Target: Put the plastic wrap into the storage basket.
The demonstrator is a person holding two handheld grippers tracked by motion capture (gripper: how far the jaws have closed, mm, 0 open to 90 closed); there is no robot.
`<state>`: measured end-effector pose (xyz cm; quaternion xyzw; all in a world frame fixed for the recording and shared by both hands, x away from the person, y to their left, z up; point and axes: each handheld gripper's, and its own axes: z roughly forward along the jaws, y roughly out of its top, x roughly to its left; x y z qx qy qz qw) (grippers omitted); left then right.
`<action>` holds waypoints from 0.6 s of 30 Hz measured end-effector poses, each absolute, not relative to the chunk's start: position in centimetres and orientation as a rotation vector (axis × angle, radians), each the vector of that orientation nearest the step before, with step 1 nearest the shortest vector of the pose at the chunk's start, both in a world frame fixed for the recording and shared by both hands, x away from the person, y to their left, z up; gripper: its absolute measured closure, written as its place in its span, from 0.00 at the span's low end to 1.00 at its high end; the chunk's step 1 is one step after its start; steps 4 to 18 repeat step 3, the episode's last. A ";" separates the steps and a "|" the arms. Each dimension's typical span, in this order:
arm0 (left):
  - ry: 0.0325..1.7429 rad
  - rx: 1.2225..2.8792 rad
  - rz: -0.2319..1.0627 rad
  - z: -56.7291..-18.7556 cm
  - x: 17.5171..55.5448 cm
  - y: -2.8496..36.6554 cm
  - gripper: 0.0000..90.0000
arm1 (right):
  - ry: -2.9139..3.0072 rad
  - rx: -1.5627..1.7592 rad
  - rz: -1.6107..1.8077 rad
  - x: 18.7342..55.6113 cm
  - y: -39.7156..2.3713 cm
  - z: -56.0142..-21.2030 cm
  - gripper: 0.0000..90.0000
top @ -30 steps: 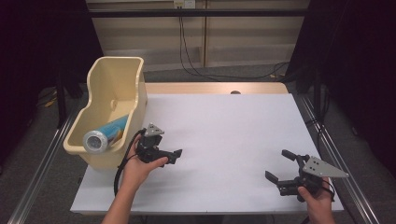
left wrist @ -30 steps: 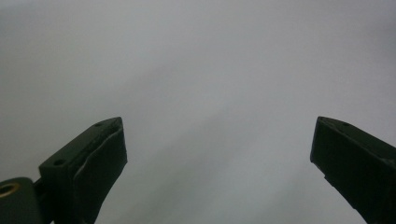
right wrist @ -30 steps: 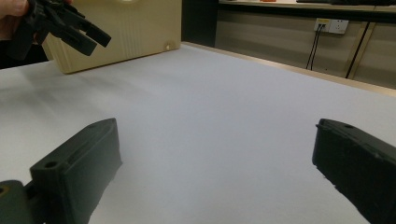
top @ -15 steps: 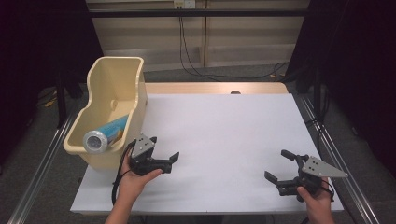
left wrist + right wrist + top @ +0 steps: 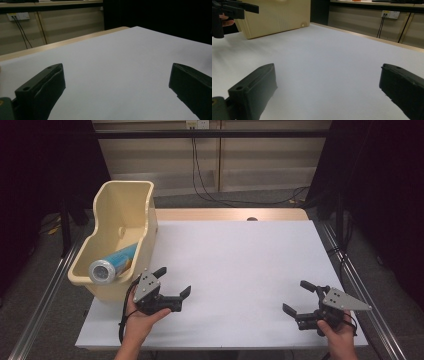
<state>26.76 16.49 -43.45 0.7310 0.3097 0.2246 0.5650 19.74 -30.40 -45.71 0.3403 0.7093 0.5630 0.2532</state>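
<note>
My left gripper (image 5: 173, 281) hovers low over the white tabletop (image 5: 240, 260) just right of a cream plastic bin (image 5: 148, 227). Its jaws have just been opening and stand wide apart with nothing between them, as the left gripper view (image 5: 115, 82) confirms over bare white surface. A blue cylinder with a silver end (image 5: 107, 267) lies inside the bin. My right gripper (image 5: 295, 296) rests near the front right corner, open and empty (image 5: 327, 85). In the right gripper view the bin (image 5: 277, 17) and the left gripper (image 5: 234, 10) appear at the far left.
A wooden strip (image 5: 225, 214) runs along the table's far edge, with cables (image 5: 200, 175) and a wall behind. Metal rails (image 5: 45, 295) flank the table on both sides. The bin stands at the table's left edge.
My left hand has drawn back toward the near edge of the table, and its jaws look slightly wider. The right hand has stayed where it was.
</note>
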 end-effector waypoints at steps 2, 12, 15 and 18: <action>0.730 1.705 0.525 -43.4 26.7 16.5 0.00 | 1.931 0.922 1.529 19.8 -30.4 -45.7 0.01; 0.730 1.705 0.525 -43.4 26.7 16.5 0.00 | 1.931 0.922 1.529 19.8 -30.4 -45.7 0.01; 0.730 1.705 0.525 -43.4 26.7 16.5 0.00 | 1.931 0.922 1.529 19.8 -30.4 -45.7 0.01; 0.730 1.705 0.525 -43.4 26.7 16.5 0.00 | 1.931 0.922 1.529 19.8 -30.4 -45.7 0.01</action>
